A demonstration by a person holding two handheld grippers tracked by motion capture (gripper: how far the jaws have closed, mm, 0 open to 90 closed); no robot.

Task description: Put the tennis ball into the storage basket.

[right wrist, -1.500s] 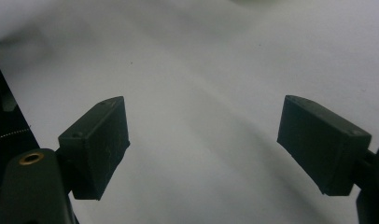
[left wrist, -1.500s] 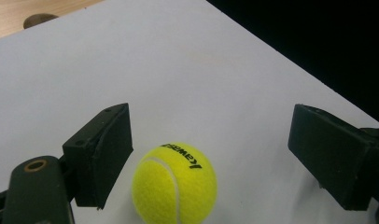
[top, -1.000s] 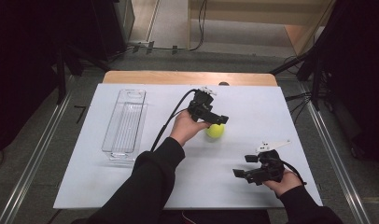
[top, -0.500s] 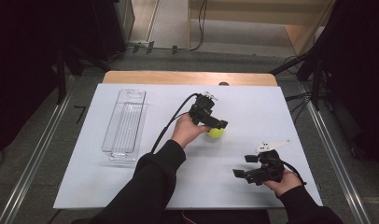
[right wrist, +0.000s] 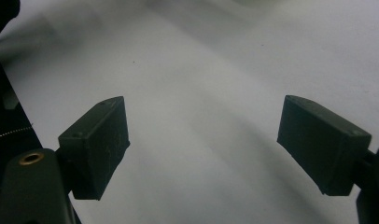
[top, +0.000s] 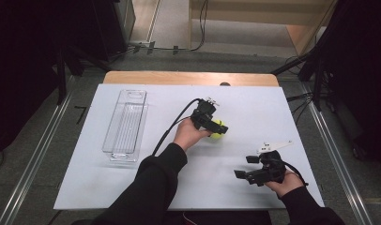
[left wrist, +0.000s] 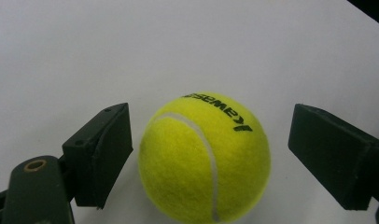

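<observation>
A yellow tennis ball (top: 218,131) lies on the white table top (top: 245,108), right of centre. In the left gripper view the ball (left wrist: 205,156) sits between the two black jaws with a gap on each side, black lettering on its top. My left gripper (top: 215,125) hangs over the ball, open, its pads clear of the felt. My left gripper (left wrist: 211,149) straddles the ball. My right gripper (top: 247,168) rests near the front right of the table, open, with nothing between its jaws. In its own view my right gripper (right wrist: 204,144) looks at bare white surface.
A clear plastic tray (top: 126,124) stands lengthwise on the left half of the table. A wooden edge (top: 188,78) runs along the far side. Black cables trail from both grippers. Dark stands and a floor rail flank the table.
My left gripper has sunk lower over the tennis ball, covering more of it in the high view. The right gripper has stayed in place.
</observation>
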